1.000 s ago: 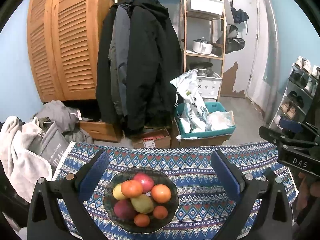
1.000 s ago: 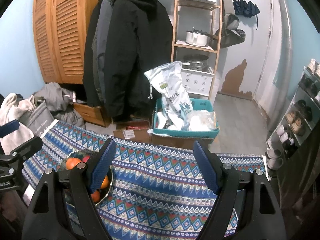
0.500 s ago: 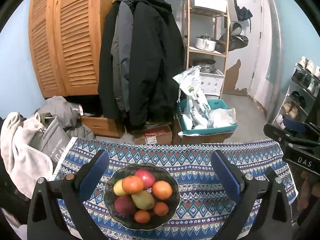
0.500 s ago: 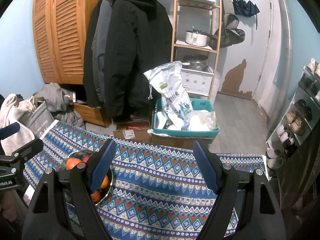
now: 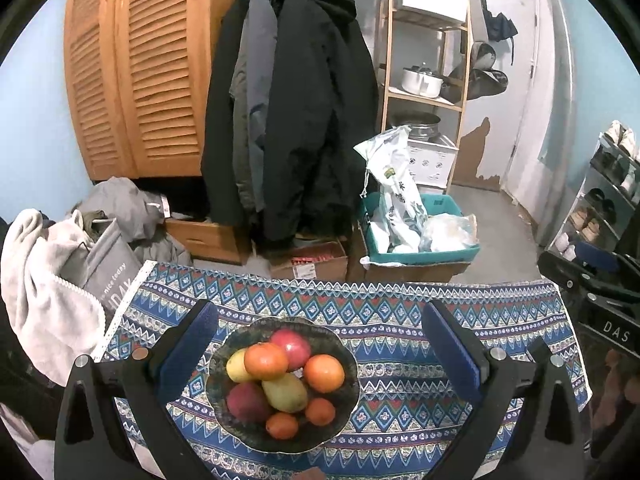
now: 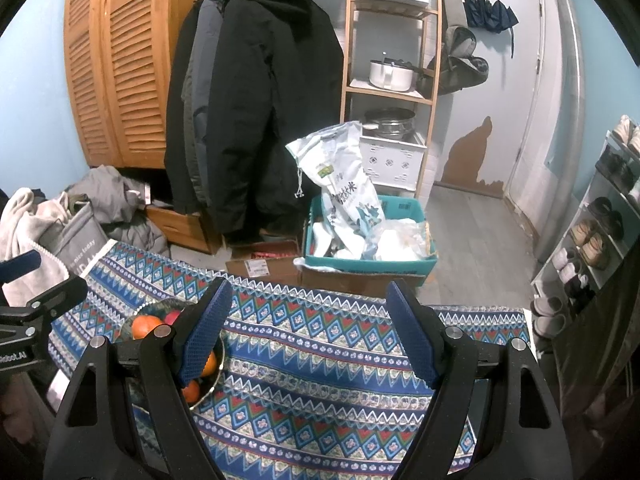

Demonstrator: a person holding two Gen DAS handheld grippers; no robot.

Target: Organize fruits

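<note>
Both tongs stand spread wide with nothing between their ribbed blue pads. Only the left gripper (image 5: 320, 344) looks straight down on the whole scalloped dark bowl (image 5: 224, 392): round oranges, red apples and an oval yellow-green mango (image 5: 285, 392) heaped inside. The right gripper (image 6: 308, 328) sees just the bowl's edge behind its left finger, on the woven zigzag-patterned tablecloth (image 6: 320, 380).
</note>
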